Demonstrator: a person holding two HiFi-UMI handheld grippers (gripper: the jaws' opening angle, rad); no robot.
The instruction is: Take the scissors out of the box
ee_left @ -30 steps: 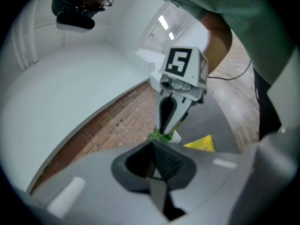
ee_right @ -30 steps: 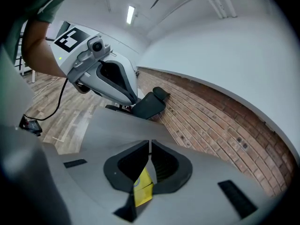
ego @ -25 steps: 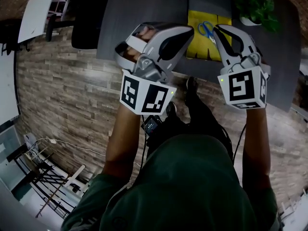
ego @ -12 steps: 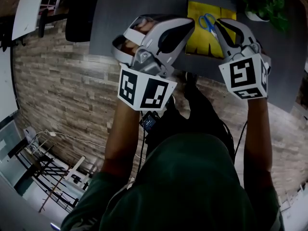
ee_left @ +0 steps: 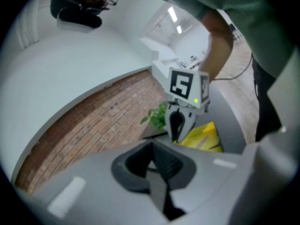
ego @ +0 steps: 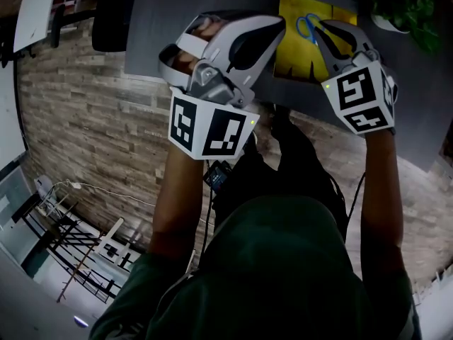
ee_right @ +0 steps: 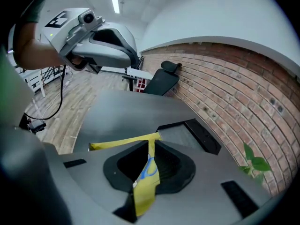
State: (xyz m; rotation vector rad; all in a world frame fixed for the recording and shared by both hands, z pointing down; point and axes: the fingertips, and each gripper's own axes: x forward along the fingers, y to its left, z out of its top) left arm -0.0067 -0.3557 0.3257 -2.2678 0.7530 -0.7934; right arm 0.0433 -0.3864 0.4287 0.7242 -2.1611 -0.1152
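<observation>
One light, stiff pair of scissors (ego: 306,27) lies in the yellow box (ego: 290,52); take it by the blue handles (ee_right: 149,167), judged less slippery than the blades. Your right gripper (ego: 320,28) and left gripper (ego: 277,25) both sit pressed together.

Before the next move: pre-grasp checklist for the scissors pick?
1. Scissors visible in box: ok, lying on top.
2. Right gripper lined up on scissors: ok, they show straight ahead of it in the right gripper view.
3. Right gripper open for the grasp: not ok, shut.
4. Right gripper empty: ok.
5. Left gripper apart from box: ok, off to the box's left, shut and empty.
6. Right gripper's height above scissors: cannot tell.
</observation>
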